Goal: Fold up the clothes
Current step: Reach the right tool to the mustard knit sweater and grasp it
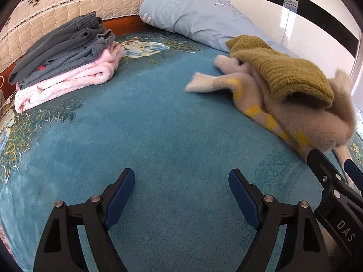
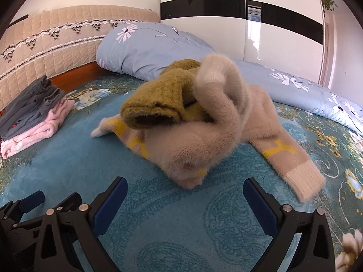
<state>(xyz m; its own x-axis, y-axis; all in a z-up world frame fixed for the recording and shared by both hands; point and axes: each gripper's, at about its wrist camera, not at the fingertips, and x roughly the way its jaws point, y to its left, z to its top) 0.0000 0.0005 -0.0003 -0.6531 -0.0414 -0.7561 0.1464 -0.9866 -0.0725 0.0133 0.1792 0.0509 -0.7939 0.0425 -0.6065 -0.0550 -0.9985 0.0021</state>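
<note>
Beige sweater cuff only in right view, grippers agape

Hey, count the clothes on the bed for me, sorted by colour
Grey: 1 folded pile, number of pieces unclear
Pink: 1, folded under the grey
Olive knit: 1, unfolded
Beige with yellow marks: 1, unfolded
Total: 4 at least

Home bedroom: bed, pillow, wardrobe.

"DAS" reads on the right tool.
</note>
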